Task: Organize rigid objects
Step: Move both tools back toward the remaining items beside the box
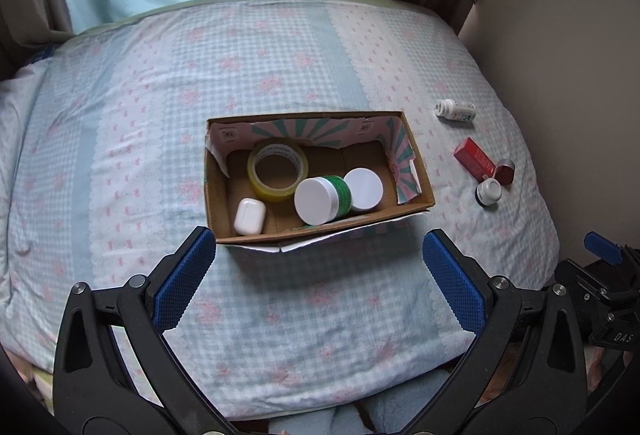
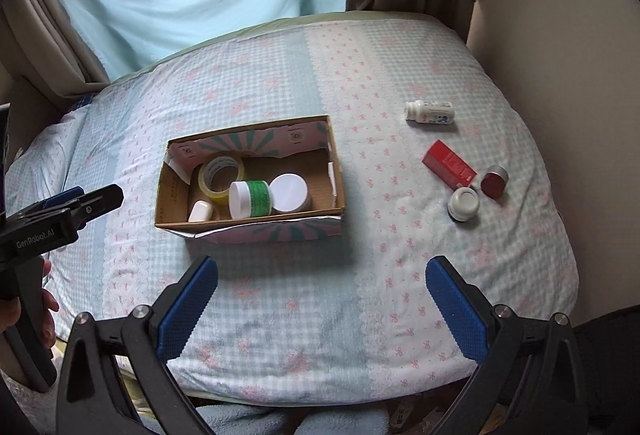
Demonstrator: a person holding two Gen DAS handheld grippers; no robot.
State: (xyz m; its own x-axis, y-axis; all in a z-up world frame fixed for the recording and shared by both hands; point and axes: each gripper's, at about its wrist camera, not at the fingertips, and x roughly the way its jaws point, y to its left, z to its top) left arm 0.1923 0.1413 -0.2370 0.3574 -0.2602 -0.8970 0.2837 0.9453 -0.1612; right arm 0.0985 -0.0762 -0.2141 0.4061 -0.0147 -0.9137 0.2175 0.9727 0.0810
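Left gripper (image 1: 316, 275): textured blue pads, jaws wide, holding nothing
Right gripper (image 2: 320, 295): same pads, wide apart, empty
Cardboard box (image 1: 416, 171): open, on checked quilt (image 1: 120, 115); contains tape roll (image 1: 276, 171), green-banded jar (image 1: 324, 199), white case (image 1: 250, 215)
Right of box: white bottle (image 2: 430, 113), red carton (image 2: 449, 163), two small jars

The white bottle's (image 2: 430, 113) label print is too small to read.
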